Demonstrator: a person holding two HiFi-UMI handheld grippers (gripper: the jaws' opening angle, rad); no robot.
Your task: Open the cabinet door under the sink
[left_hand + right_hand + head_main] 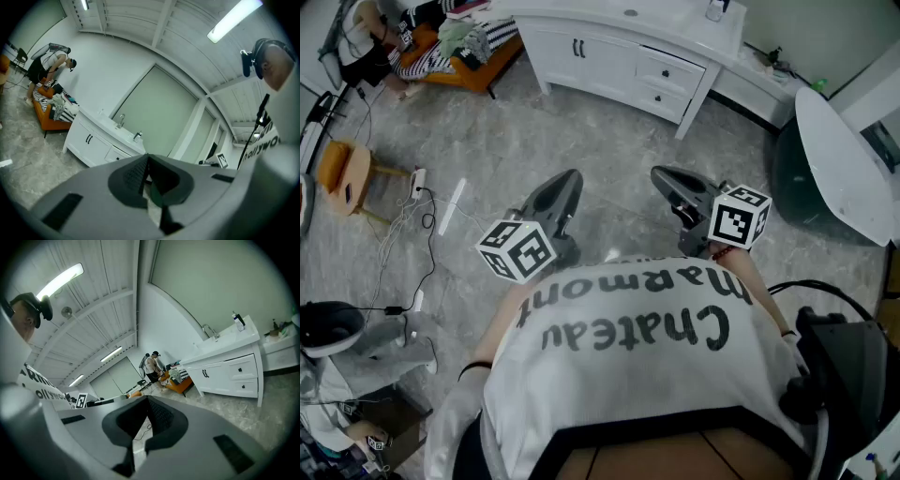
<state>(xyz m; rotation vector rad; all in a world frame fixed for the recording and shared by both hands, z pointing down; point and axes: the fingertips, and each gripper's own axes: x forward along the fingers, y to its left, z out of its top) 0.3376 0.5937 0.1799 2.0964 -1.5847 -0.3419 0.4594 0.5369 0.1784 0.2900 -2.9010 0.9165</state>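
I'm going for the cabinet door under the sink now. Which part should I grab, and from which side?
Take one of the two dark pull handles at the middle seam of the double doors, below the faucet. Come straight at the doors' front with the jaws spanning the bar sideways: the handles are slim and upright, and the door panels are otherwise flat.
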